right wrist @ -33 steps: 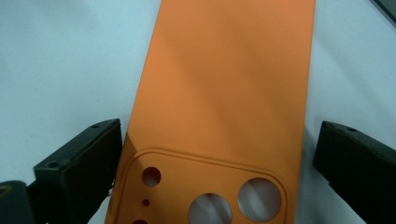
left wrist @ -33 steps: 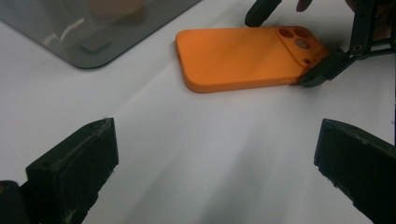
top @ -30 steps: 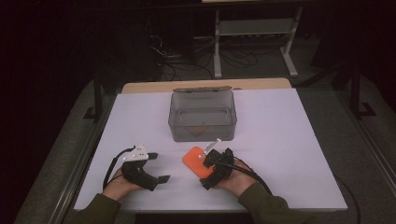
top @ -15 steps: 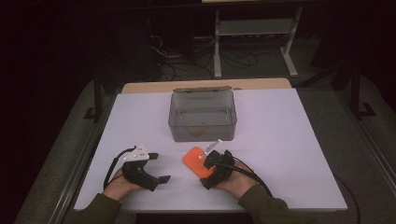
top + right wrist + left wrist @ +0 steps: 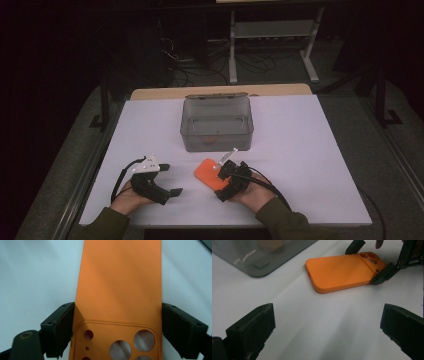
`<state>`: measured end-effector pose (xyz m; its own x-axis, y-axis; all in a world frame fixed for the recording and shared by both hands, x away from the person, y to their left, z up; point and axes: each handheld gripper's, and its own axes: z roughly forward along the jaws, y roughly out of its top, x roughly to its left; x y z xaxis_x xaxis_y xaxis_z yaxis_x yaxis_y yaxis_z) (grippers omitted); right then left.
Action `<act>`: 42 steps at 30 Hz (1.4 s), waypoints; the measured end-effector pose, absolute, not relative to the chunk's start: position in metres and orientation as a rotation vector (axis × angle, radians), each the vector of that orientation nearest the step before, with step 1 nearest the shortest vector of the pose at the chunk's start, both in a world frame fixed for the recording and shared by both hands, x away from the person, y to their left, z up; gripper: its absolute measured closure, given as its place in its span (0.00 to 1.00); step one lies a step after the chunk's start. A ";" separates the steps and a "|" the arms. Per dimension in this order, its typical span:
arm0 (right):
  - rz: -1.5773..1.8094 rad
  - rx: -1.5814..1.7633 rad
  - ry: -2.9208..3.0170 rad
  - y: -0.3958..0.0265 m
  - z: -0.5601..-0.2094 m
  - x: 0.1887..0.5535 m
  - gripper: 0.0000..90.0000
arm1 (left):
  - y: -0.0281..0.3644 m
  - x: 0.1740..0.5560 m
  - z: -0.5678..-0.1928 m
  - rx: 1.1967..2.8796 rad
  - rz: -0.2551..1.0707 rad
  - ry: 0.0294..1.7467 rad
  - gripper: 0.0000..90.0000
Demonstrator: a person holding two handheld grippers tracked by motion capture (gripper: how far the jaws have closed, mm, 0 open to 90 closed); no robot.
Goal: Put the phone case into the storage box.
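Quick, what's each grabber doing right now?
Left gripper: open, holding nothing.
Right gripper: jaws around the orange phone case; firm grip cannot be told.

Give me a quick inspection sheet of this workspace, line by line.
Surface: white table, flat and bare apart from the items below.
Job's things: orange phone case lying back up on the table; clear grey lidded box beyond it, something orange inside.
Clutter: nothing seen.
Grippers: right gripper with jaws on both sides of the case's camera end, touching its edges; left gripper open over bare table.
Cables: black cable trails from the right gripper.
Surroundings: dark room, metal shelf frame, floor wires.
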<state>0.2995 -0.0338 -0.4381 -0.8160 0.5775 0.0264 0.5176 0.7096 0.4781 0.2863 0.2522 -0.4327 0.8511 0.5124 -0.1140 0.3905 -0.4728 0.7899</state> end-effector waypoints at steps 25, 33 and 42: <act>0.815 0.799 2.816 -0.067 -0.418 0.308 0.17 | 0.253 0.287 -0.432 2.122 0.171 0.652 0.00; 0.850 0.749 2.816 -0.084 -0.409 0.316 0.17 | 0.252 0.286 -0.433 2.123 0.170 0.651 0.00; 0.879 0.696 2.851 -0.096 -0.405 0.327 0.17 | 0.251 0.286 -0.433 2.128 0.174 0.645 0.00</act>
